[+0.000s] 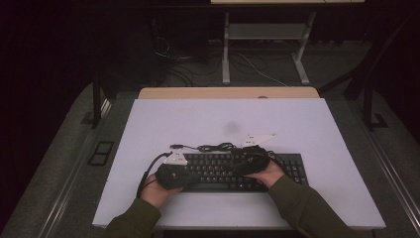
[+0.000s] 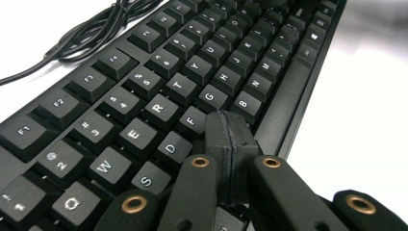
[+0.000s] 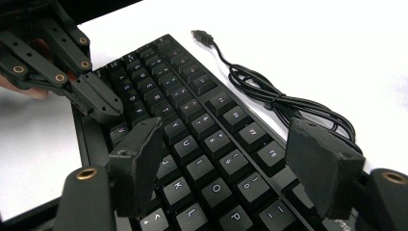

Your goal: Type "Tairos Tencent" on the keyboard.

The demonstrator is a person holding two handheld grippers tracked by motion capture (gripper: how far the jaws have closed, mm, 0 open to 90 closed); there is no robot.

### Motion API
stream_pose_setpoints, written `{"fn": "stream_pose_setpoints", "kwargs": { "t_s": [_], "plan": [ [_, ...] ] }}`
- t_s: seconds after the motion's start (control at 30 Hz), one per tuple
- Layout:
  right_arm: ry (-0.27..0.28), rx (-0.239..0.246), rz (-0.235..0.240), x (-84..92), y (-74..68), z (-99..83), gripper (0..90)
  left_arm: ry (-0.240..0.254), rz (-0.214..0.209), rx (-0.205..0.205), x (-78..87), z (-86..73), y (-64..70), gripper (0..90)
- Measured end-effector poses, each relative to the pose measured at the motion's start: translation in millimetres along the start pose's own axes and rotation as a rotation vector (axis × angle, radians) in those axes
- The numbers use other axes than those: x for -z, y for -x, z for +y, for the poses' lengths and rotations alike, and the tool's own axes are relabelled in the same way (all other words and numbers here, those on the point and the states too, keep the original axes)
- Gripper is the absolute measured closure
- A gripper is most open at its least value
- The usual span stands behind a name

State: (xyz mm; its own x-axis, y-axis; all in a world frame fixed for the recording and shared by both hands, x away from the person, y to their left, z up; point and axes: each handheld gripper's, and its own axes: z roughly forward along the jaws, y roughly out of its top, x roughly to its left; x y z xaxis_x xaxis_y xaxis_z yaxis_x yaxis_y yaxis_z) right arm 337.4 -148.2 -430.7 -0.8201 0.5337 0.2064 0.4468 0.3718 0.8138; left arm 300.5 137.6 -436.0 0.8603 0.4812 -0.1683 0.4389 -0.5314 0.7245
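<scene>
White table (image 1: 198,119) under my hands, black keyboard (image 1: 297,168) on it, my left gripper (image 2: 233,132) pinched together, maybe touching a key, right gripper (image 3: 231,159) spread apart above keys.

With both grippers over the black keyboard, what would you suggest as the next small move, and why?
Probably press the shut left gripper straight down: its closed tips sit over the black keyboard's lower letter rows, near F and G. The right gripper hangs open above the keys, holding nothing.
</scene>
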Motion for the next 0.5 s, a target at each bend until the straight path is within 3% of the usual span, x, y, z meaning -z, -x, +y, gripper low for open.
{"fn": "stream_pose_setpoints", "kwargs": {
  "t_s": [0.5],
  "plan": [
    [-0.003, 0.0, 0.001, 0.1, 0.0, -0.1, 28.7, 0.022, 0.008, -0.008, 4.2, 3.7, 1.7, 88.8]
  ]
}}
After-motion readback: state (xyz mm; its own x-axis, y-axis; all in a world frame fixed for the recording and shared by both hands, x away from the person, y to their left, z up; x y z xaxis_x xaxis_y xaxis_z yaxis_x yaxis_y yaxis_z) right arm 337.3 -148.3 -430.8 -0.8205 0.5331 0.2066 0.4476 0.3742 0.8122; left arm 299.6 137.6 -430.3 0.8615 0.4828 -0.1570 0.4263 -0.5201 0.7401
